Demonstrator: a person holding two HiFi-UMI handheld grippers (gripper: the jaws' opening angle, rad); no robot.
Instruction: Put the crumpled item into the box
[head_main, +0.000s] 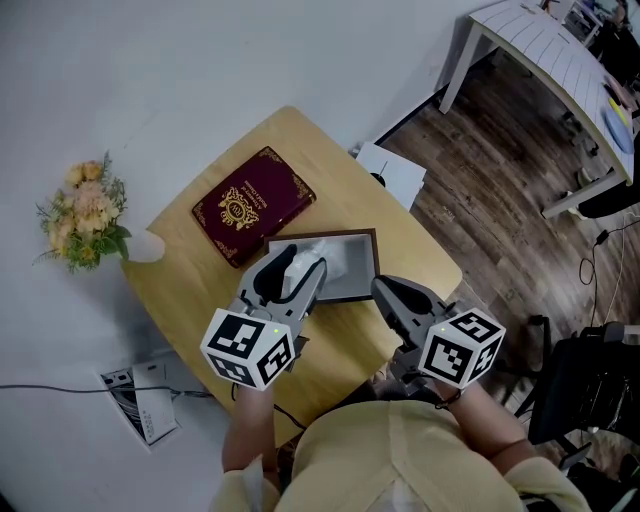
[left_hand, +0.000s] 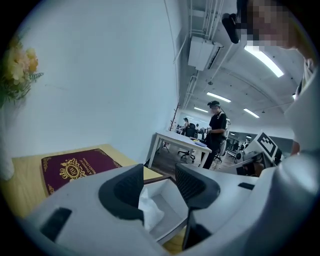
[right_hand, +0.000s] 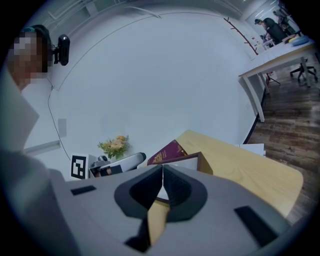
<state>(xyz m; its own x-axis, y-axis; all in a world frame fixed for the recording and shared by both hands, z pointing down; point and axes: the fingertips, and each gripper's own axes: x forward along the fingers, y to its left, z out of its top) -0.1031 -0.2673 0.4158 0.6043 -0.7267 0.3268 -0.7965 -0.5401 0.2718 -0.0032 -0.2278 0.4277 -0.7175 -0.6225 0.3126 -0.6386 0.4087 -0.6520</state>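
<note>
Left claw jaws apart above crumpled item lying in box; right claw jaws together, empty. Only left gripper view shows person standing by far table.

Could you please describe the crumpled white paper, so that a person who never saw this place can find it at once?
Find the rounded wooden table by the white wall; on it lies a shallow box with a dark brown rim, beside a dark red book. The crumpled paper sits inside that box. It is the only white, wrinkled thing there.
</note>
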